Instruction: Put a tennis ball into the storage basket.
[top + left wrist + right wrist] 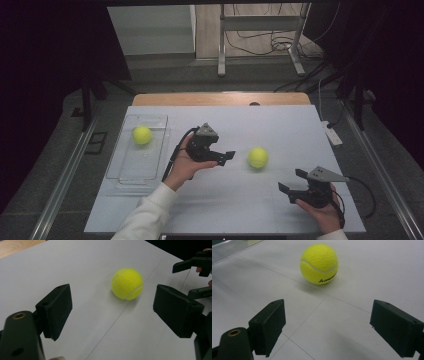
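A yellow tennis ball (258, 157) is seen lying on the white table (280, 125), right of centre, untouched. The left claw (225, 156) is held just left of it, jaws apart, nothing between them, pointed at the ball. The right claw (293, 182) is held near the right front of the table, jaws apart and empty, ball ahead of it. A second tennis ball (142, 135) is seen inside a clear tray (125, 175) at the left.

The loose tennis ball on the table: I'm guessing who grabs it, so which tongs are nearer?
Left. The left tongs sit just left of the tennis ball; the right tongs wait farther off.
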A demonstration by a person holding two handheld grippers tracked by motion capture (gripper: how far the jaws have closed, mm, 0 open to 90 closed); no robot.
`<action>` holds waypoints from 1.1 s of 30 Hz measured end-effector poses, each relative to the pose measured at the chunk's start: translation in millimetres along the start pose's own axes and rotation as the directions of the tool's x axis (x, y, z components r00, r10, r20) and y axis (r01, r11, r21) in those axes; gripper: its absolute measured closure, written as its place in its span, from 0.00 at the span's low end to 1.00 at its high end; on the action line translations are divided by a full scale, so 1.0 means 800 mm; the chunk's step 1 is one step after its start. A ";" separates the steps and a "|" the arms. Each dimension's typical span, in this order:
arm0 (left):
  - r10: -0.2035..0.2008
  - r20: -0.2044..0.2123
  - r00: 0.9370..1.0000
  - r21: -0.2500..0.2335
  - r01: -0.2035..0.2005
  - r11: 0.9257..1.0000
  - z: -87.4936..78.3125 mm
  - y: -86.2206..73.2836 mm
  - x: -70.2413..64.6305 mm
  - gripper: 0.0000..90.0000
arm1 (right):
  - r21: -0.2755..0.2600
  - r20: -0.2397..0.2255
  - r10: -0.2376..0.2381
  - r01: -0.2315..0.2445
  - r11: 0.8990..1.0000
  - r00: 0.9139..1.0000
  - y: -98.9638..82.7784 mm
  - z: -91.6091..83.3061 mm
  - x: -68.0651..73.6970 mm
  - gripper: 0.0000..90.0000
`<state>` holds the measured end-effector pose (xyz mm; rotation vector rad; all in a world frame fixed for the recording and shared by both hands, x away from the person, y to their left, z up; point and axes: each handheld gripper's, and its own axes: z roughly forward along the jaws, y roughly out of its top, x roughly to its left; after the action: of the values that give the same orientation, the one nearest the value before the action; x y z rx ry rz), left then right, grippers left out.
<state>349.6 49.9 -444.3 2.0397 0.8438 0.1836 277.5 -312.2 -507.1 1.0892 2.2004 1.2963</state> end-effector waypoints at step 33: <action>0.026 0.039 0.999 0.055 -0.028 0.998 0.043 0.013 -0.013 0.18 | 0.006 -0.006 -0.003 0.004 1.000 1.000 -0.001 0.002 0.001 0.15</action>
<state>361.8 16.1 -454.4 2.1005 0.8060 0.1372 277.7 -311.2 -508.6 1.0846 2.2102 1.2939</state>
